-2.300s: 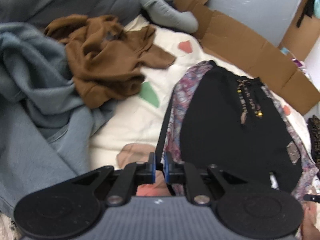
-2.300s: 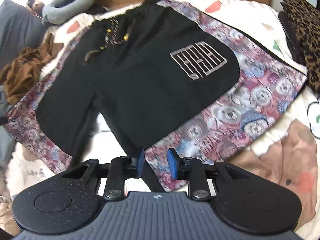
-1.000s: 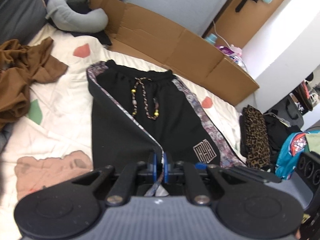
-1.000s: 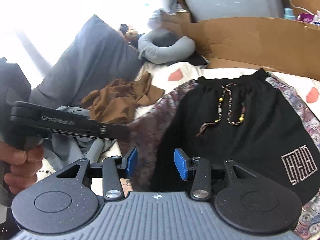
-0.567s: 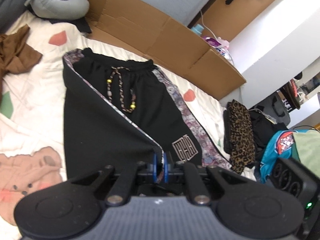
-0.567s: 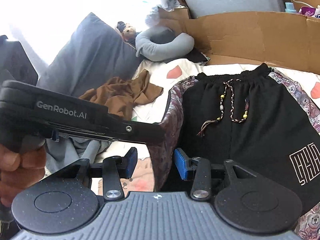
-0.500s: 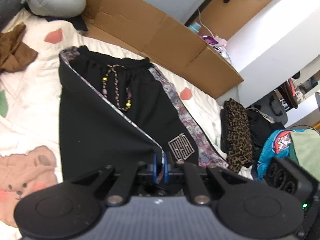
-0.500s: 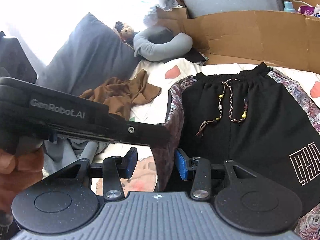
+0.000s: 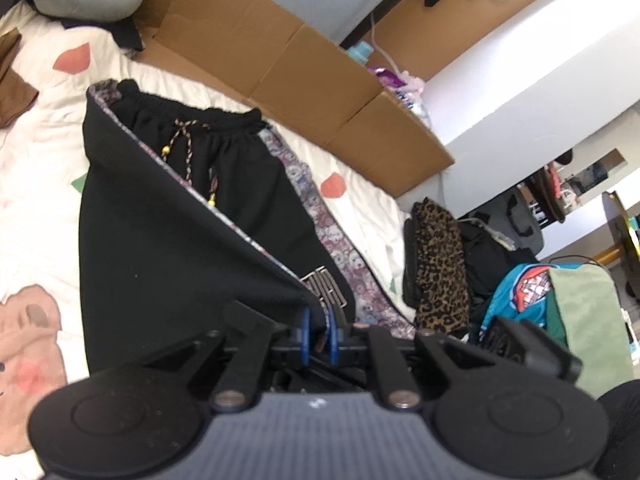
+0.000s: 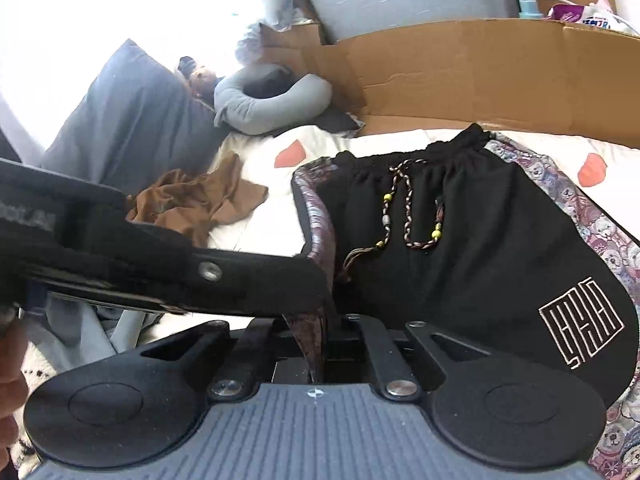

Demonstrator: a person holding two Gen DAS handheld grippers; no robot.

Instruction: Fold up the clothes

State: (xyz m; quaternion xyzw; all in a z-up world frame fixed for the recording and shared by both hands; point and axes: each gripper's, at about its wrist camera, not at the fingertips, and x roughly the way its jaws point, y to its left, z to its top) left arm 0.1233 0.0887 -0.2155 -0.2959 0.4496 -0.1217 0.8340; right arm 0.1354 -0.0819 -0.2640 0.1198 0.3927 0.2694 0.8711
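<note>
Surface: a white bedsheet (image 9: 36, 160) printed with coral and green patches and a brown bear figure covers the bed.
Room: flattened cardboard (image 9: 280, 60) lines the far edge of the bed, with a grey wall behind it and a white wall to the right.
Task garment: black shorts (image 9: 168, 248) with patterned purple side panels lie on the sheet, waistband toward the cardboard; a beaded drawstring (image 10: 404, 216) lies on the front and a white line emblem (image 10: 580, 320) sits on one leg.
Fold: one leg is lifted and drawn across the other, its black underside facing up.
Left gripper (image 9: 318, 334): blue fingertips pressed together on the hem of the lifted leg.
Right gripper (image 10: 320, 336): patterned fabric hangs down into it; its fingertips are hidden behind the cloth and the other tool, so I cannot tell whether it grips.
In the way: the left tool's black body crosses the right wrist view, close over the right gripper.
Nearby: a crumpled brown garment (image 10: 196, 204), a grey neck pillow (image 10: 272, 100) and a dark grey pillow (image 10: 128, 120) sit at the head of the bed.
Beside the bed: a folded leopard-print garment (image 9: 440, 256) on dark clothes, and a teal bag (image 9: 520, 292).
Behind the cardboard: a light blue bottle (image 9: 358, 52).
</note>
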